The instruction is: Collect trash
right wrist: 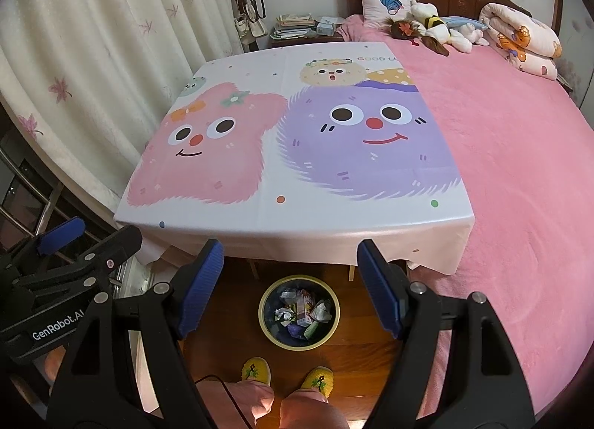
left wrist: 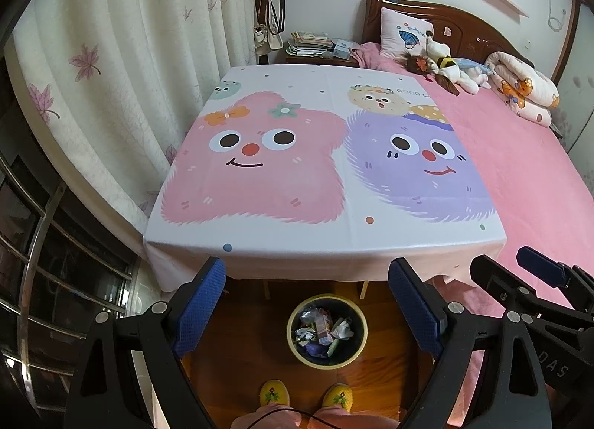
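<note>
We hold both tools side by side above the wooden floor (left wrist: 241, 354), at the near edge of a table covered by a cartoon tablecloth (left wrist: 319, 154). Our left gripper (left wrist: 308, 302) has its blue-padded fingers (left wrist: 202, 302) spread wide apart with nothing between them, and our right gripper (right wrist: 289, 288) is likewise spread wide and holds nothing; in the left wrist view the right tool shows at the right border, and in the right wrist view the left tool shows at the left border. Below, framed between the fingers, a round trash bin (left wrist: 326, 330) with a pale yellow rim stands on the floor just in front of the table, partly under the hanging cloth edge. Inside it lies the trash (right wrist: 302, 312): crumpled wrappers, white paper and a small carton. Our feet in yellow slippers (right wrist: 256, 369) stand near the bin. A pink bed (right wrist: 519, 169) lies to the right of the table, a curtain (left wrist: 111, 76) to the left.
</note>
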The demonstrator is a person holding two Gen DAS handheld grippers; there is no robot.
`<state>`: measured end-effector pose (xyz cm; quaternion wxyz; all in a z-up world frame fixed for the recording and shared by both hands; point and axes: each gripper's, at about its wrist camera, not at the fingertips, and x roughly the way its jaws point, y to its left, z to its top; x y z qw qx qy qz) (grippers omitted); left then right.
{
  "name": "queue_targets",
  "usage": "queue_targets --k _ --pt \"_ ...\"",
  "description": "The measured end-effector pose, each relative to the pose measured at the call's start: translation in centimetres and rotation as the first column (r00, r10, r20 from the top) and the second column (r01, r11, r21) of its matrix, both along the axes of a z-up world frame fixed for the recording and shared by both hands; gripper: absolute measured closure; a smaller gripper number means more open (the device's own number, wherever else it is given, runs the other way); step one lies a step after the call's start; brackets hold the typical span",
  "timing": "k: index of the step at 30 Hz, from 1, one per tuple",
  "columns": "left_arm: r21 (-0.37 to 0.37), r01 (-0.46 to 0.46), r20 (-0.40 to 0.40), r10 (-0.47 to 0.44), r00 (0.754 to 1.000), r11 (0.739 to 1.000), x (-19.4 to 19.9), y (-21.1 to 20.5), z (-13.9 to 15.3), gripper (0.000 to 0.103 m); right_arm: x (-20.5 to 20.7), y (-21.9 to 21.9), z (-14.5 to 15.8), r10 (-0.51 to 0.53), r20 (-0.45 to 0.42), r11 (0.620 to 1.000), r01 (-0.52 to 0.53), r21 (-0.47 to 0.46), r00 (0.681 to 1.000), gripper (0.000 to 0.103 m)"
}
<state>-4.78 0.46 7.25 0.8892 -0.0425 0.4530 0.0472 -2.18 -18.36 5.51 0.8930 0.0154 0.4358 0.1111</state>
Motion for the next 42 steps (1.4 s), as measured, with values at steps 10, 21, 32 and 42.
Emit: queue_targets --k 10,21,32,42 --pt "0.005 0.001 0.000 -0.001 1.000 1.000 0.0 0.0 -0.1 0.013 -0.3 0.0 -0.3 -0.003 0.000 1.000 0.003 0.000 1.000 0.031" --pt "0.000 -0.007 -0.019 0.007 1.000 1.000 -0.6 0.5 -1.1 0.013 0.5 -0.8 -1.1 0.016 -0.023 1.000 -0.016 -0.001 1.000 0.031" --pt "0.000 -0.007 -0.026 0.007 1.000 1.000 -0.1 0.9 -1.4 0.013 1.1 -0.6 -1.4 0.036 -0.031 0.999 -0.036 -0.006 0.999 0.031" --pt "-0.001 -0.009 -0.026 0.009 1.000 1.000 -0.3 1.1 -1.6 0.013 1.3 -0.5 -1.6 0.042 -0.038 0.999 -0.043 -0.009 0.998 0.031"
